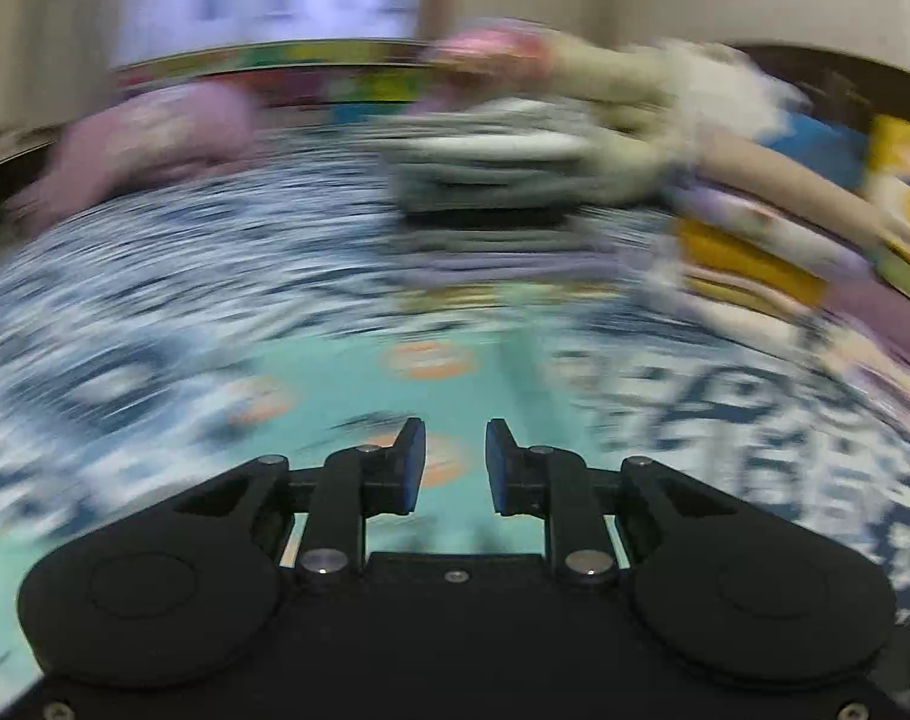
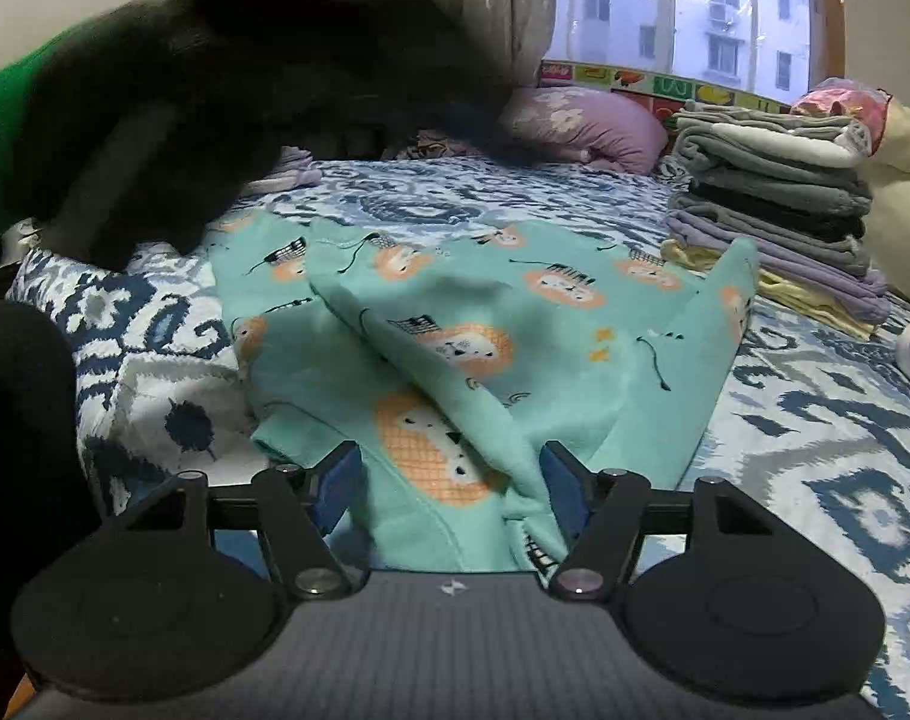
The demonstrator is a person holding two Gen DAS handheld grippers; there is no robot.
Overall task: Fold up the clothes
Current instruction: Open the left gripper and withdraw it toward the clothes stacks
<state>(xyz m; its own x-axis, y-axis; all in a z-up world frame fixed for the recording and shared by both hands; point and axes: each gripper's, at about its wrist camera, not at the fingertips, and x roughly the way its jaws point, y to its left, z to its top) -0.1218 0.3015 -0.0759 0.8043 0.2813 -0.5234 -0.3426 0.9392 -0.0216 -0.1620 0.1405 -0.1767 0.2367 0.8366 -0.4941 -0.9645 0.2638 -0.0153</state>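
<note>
Your right gripper (image 2: 449, 495) has its fingers spread, with a raised ridge of the teal garment (image 2: 467, 348) lying between them; the pads do not look pressed on it, so nothing is pinched. That garment is thin, soft knit printed with orange lion faces: light, limp, sure to sag and crease, not slippery, so take it at a hem or corner, not mid-panel. It lies rumpled on the bed (image 2: 815, 420), just beyond your fingers, one corner peaked on the right. Your left gripper (image 1: 455, 462) shows a narrow gap, empty, above the same teal cloth; that view is badly blurred. Past the garment, to its right, stands a stack of folded clothes (image 2: 773, 192), soft and squared; farther back lies a lilac pillow (image 2: 581, 120).
</note>
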